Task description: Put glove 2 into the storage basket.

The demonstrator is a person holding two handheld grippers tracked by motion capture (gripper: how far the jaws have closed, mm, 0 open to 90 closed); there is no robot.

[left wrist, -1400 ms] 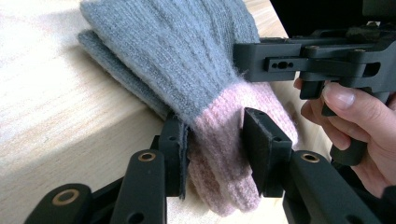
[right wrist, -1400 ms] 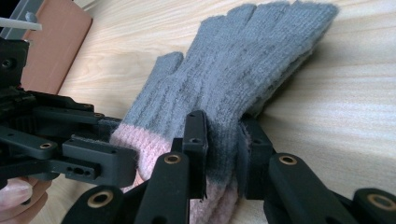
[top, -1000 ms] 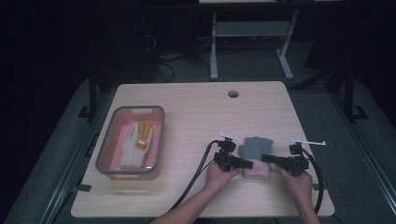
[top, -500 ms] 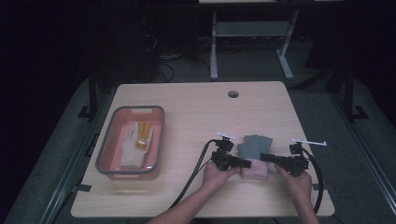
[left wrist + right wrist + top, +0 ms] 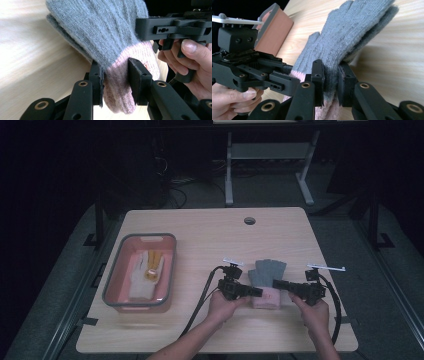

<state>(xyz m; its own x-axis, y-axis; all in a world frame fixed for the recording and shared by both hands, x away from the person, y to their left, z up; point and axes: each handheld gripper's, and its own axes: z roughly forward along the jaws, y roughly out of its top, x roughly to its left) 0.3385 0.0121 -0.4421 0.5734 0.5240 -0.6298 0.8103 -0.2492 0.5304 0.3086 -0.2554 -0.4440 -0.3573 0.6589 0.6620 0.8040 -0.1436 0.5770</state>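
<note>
Near the table's (image 5: 200,227) near-right edge, the left gripper (image 5: 255,292) and right gripper (image 5: 278,284) both pinch 1 grey-and-pink knit glove (image 5: 267,272) — at its cuff end — fingers pointing far.

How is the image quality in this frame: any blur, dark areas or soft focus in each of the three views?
High view: the table is evenly lit, the room behind nearly black. Left gripper view: the glove knit is sharp, the tabletop streaked with blur. Right gripper view: glove crisp, the bin behind slightly soft, wood grain at right smeared.
</note>
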